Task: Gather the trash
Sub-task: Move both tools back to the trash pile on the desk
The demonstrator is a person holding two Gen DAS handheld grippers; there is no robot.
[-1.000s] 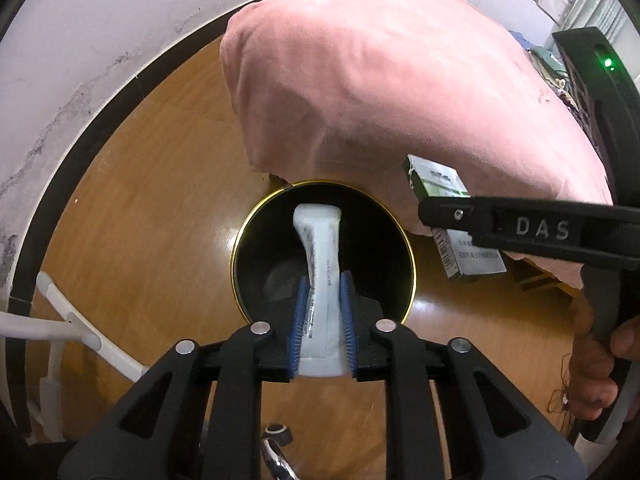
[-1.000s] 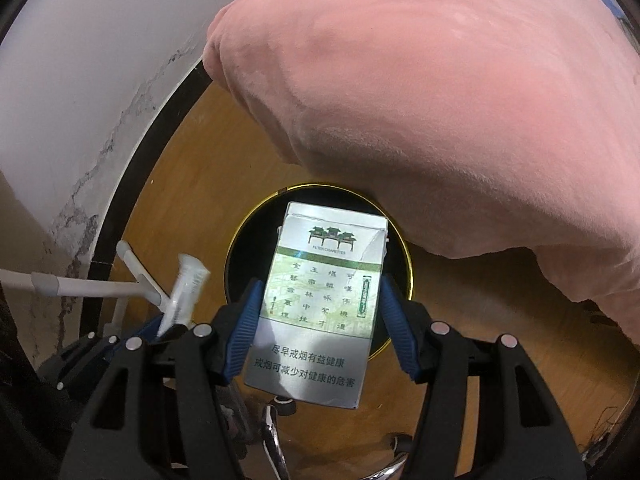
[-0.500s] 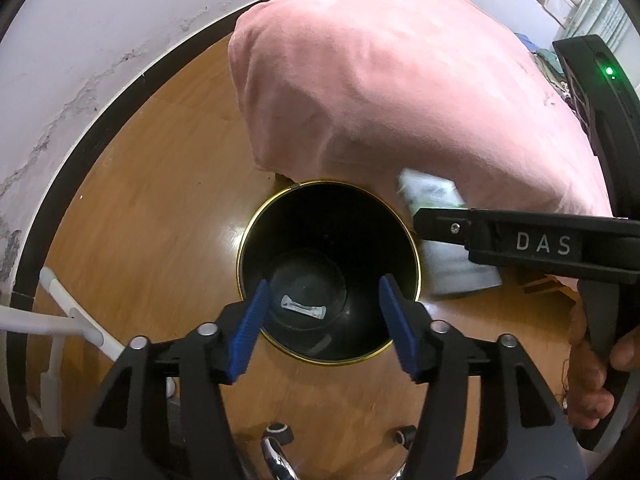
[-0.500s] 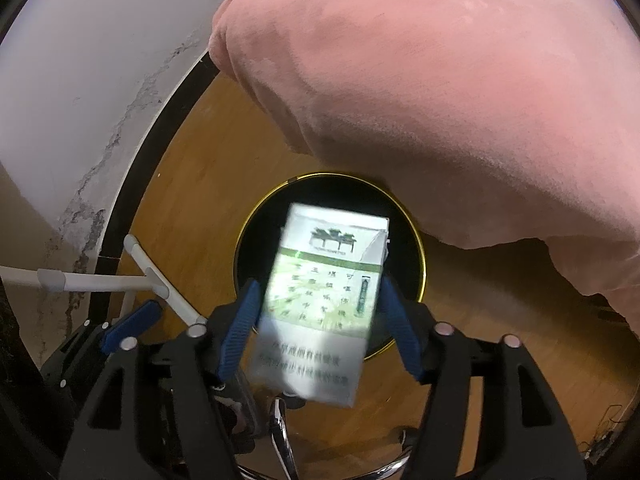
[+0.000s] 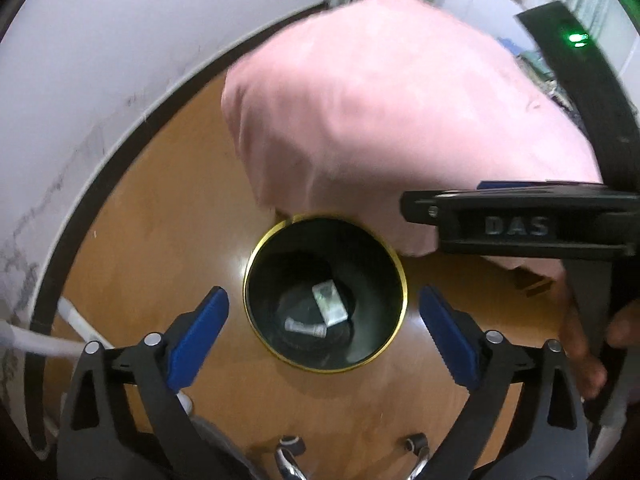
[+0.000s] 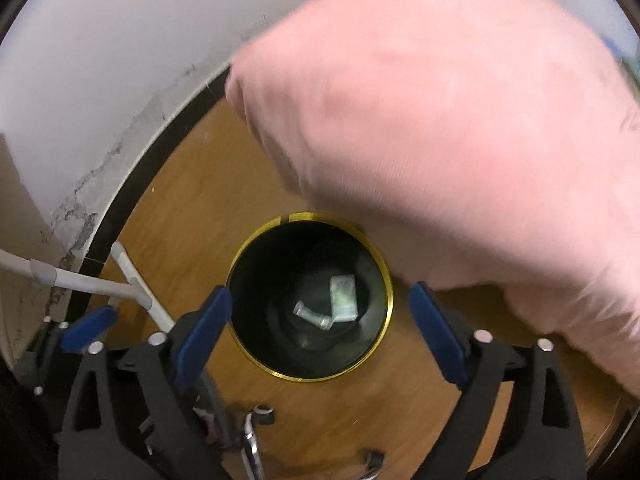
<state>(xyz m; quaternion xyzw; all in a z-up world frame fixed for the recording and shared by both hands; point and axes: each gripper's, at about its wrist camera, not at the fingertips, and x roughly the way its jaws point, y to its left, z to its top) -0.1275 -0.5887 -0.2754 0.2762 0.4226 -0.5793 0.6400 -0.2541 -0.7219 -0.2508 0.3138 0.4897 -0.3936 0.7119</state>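
A black trash bin with a gold rim (image 5: 403, 276) (image 6: 386, 276) stands on the wooden floor below both grippers. At its bottom lie a green-white cigarette pack (image 5: 329, 302) (image 6: 343, 297) and a white folded wrapper (image 5: 305, 327) (image 6: 312, 316). My left gripper (image 5: 323, 340) is open and empty above the bin. My right gripper (image 6: 320, 332) is open and empty above the bin; it also shows from the side in the left wrist view (image 5: 516, 226), held by a hand (image 5: 580, 344). The left gripper's blue finger (image 6: 89, 328) shows at the left of the right wrist view.
A pink blanket (image 5: 392, 112) (image 6: 460, 140) hangs over the bin's far right edge. A white wall with black baseboard (image 5: 100, 148) curves at the left. White pipes (image 6: 100, 280) run along the floor at left.
The left gripper opened and dropped the white wrapper into the bin. Then the right gripper opened and the cigarette pack fell in. Both grippers have risen above the bin.
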